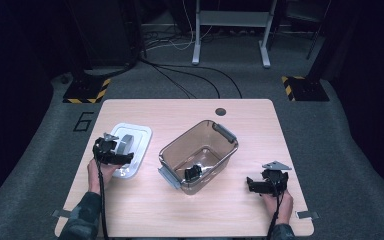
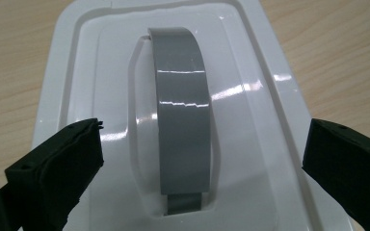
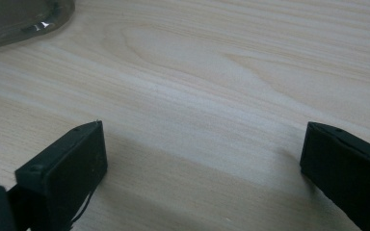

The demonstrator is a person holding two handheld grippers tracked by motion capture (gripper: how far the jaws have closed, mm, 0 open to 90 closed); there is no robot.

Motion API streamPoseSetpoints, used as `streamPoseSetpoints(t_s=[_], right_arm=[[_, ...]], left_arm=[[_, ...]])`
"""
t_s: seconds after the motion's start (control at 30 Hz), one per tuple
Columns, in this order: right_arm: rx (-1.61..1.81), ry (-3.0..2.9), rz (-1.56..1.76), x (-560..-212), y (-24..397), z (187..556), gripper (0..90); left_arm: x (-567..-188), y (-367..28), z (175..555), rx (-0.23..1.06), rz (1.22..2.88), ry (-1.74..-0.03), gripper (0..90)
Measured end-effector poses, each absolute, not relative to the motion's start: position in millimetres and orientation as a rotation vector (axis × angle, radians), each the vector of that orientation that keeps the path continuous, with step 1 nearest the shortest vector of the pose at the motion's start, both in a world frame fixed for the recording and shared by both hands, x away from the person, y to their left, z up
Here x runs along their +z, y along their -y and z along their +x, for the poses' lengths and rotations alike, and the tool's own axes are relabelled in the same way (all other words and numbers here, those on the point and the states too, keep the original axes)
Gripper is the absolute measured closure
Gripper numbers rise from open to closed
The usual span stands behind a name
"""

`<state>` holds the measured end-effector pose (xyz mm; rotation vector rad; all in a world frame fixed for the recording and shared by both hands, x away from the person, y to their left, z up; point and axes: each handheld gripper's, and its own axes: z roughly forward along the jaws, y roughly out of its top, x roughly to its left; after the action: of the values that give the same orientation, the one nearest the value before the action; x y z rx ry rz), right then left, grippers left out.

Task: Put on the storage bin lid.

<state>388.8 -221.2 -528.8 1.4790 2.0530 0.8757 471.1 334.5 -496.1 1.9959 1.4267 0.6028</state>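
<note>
Your left tool (image 1: 114, 150) hovers right over the white lid (image 1: 141, 136), which lies flat on the desk (image 1: 240, 215) just left of the clear box (image 1: 200, 155). In the left gripper view its jaws stand wide apart, one on each side of the lid's grey handle (image 2: 180, 115), gripping nothing. The handle's long axis runs straight away from the tool, so the jaws already straddle its narrow width; judging from that, a straight drop and a squeeze should catch it. The lid's raised rim sits outside both jaws, so mind it as you come down.

The box stands open, with a small dark object (image 1: 193, 172) inside it, and the desk between lid and box is bare.

Your right tool (image 1: 267, 184) rests right of the box, well apart from the lid, jaws spread over bare wood, empty.
</note>
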Motion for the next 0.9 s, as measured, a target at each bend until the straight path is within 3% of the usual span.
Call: streamPoseSetpoints(t_s=[0.13,0.2,0.47,0.9], right_arm=[[0.878,-2.059,1.467,-528.7,221.6,388.6,2.8],[0.878,-2.059,1.467,-528.7,221.6,388.6,2.9],[0.878,-2.059,1.469,-528.7,221.5,388.5,2.9],[0.878,-2.060,1.469,-528.7,221.6,388.5,3.0]], left_arm=[[-499.6,-335.4,476.6,0.638,1.985,-1.430,17.6],[-500.3,-334.6,479.3,0.645,1.975,-1.441,31.9],[-500.9,-334.3,483.9,0.685,1.975,-1.434,65.8],[-487.9,-339.7,475.8,0.672,1.937,-1.377,66.6]])
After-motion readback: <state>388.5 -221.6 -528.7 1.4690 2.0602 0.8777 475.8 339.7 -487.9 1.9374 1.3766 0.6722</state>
